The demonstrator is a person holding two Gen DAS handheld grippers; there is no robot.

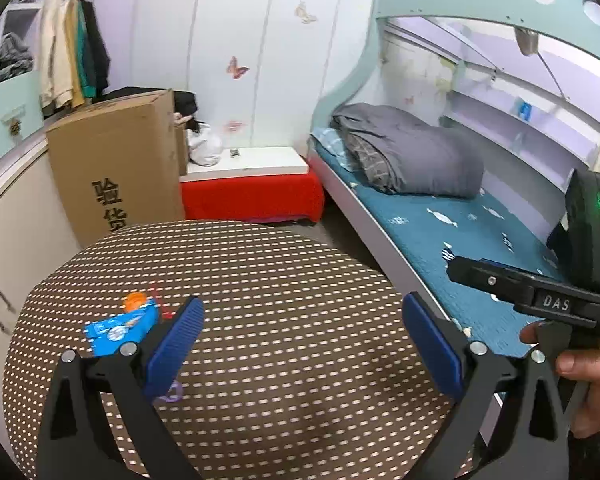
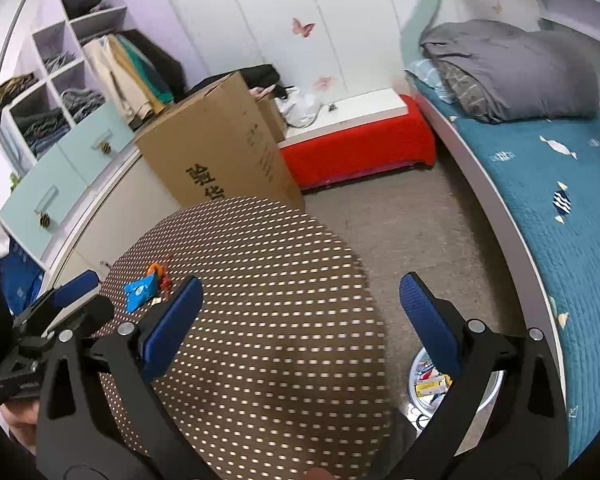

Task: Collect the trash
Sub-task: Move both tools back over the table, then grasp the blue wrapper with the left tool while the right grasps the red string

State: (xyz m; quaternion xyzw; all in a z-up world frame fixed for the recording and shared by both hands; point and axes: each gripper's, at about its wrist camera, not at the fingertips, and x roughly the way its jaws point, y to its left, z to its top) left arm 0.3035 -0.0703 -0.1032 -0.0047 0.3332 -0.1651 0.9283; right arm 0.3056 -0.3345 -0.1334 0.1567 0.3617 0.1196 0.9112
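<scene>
A round table [image 1: 280,280] with a brown dotted cloth carries a small pile of trash at its left side: a blue wrapper [image 1: 118,329], an orange piece [image 1: 135,301], a red scrap [image 1: 158,300] and a purple ring [image 1: 173,393]. My left gripper [image 1: 304,344] hovers open over the table, its left pad just right of the wrapper and holding nothing. My right gripper [image 2: 300,320] is also open and empty above the table [image 2: 260,280], with the blue wrapper [image 2: 140,290] and orange piece [image 2: 156,269] to its left. A bin [image 2: 413,372] holding wrappers stands on the floor below its right finger.
A tall cardboard box [image 1: 116,168] stands behind the table, beside a red-covered bench [image 1: 252,196]. A bed with a teal cover [image 1: 460,232] and a grey duvet runs along the right. Cupboards and shelves with clothes line the left. A hand [image 1: 588,364] holds the other gripper's black body [image 1: 540,300].
</scene>
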